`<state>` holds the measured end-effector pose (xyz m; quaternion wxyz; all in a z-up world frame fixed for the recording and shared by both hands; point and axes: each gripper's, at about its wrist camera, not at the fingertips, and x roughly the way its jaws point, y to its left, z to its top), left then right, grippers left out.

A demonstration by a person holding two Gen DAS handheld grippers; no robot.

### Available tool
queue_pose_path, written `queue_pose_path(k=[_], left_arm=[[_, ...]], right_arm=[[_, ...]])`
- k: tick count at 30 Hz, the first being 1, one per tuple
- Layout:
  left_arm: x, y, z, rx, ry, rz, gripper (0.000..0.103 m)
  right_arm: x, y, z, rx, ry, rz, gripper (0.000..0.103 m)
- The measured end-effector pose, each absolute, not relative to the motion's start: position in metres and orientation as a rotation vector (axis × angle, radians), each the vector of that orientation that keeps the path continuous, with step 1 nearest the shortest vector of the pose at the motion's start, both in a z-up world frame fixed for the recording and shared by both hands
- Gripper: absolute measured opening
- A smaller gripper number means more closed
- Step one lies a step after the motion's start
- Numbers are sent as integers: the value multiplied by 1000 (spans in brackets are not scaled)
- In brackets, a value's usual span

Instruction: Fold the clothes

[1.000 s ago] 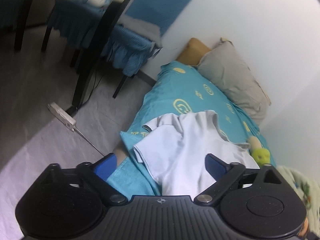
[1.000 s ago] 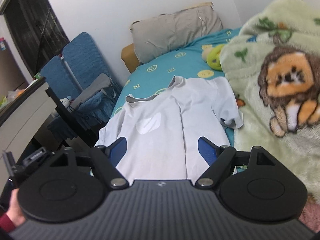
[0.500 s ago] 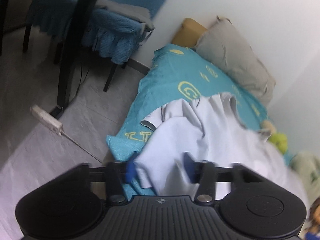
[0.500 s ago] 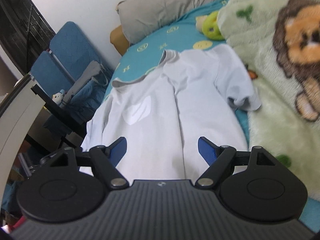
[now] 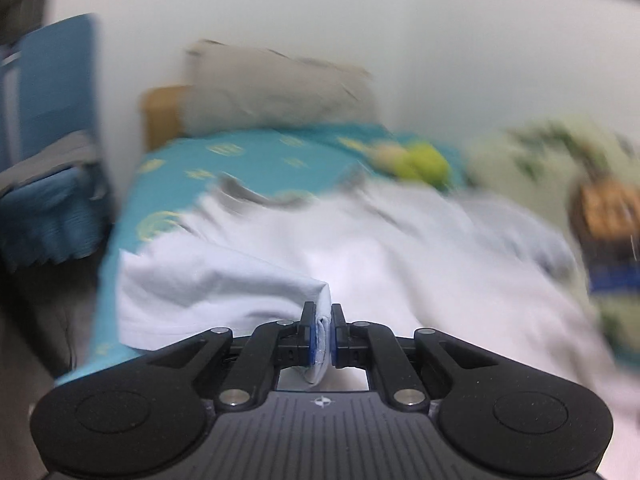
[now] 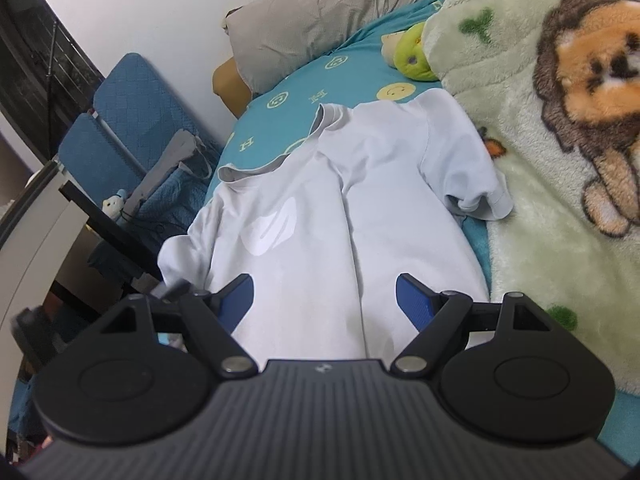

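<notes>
White T-shirt (image 6: 320, 208) lies spread, neck away from camera, on the teal bed sheet (image 6: 304, 96) with yellow smiley print. Grey collar at far end; right sleeve bunched just beside the green lion blanket (image 6: 560, 152).

Left hand-held gripper (image 5: 322, 334): blue pads clenched on a fold of the shirt's left edge, cloth (image 5: 208, 284) pulled up into a ridge toward the pads. That view is motion-blurred, so exactly which part of the hem or sleeve is pinched is unclear.

Right hand-held gripper (image 6: 325, 300): released, fingers wide, over the shirt's lower half.

Grey pillow (image 6: 320, 12) at bed head, green plush toy (image 6: 412, 56) near blanket, blue chair (image 6: 132, 120) beside bed.
</notes>
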<state>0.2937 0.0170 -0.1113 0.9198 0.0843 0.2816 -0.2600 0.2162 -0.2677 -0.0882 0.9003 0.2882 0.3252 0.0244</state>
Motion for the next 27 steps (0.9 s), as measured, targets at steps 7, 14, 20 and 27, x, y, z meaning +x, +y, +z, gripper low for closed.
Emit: queue_pose_path(k=[7, 14, 20, 27], left_arm=[[298, 52, -114, -2, 607, -547, 48], [344, 141, -131, -465, 660, -312, 62], [380, 171, -159, -630, 702, -233, 57], [405, 155, -143, -524, 691, -278, 4]], right_arm=[[209, -275, -87, 636, 665, 41, 80], [212, -269, -88, 644, 677, 67, 80], [221, -274, -95, 643, 683, 49, 80], [233, -278, -109, 655, 712, 34, 80]])
